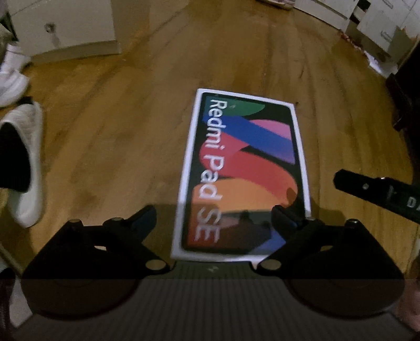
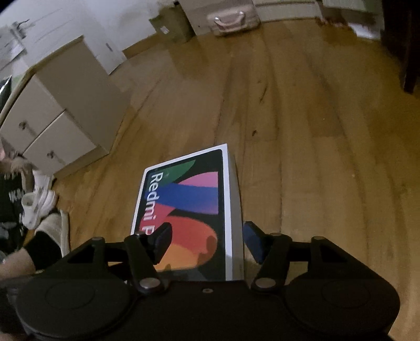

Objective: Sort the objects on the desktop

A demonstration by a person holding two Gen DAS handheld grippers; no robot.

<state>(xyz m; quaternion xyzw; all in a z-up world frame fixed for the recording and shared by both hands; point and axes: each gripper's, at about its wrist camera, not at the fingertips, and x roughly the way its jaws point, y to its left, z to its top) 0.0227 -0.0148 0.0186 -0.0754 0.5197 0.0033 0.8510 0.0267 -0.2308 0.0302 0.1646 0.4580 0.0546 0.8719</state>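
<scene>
Left tool has its two black fingers wide apart, and nothing is pinched between them. Both fingers hang above the near end of the tablet box, one past each long side, and I cannot see them touch it.

Right tool also has its fingers apart. One finger is over the picture on top of the box, and the other is out past the box's long white side. The pads do not press on the box, so it is not held. In the left wrist view, one finger of the right tool pokes in from the side, just past the box's long edge.

That box lies flat on the wooden floor, face up. It is white around the edge, with a dark picture full of green, blue, pink, red and orange shapes. White letters on it say Redmi Pad SE. Its far end points out to the open middle of the floor.

Beside it, well apart, is a white slipper with a dark sock in it. More white shoes sit farther along that side.

Farther back stands a white cabinet with drawers and small knobs. By the far wall sit a brown cardboard box and a pale case with a handle.
</scene>
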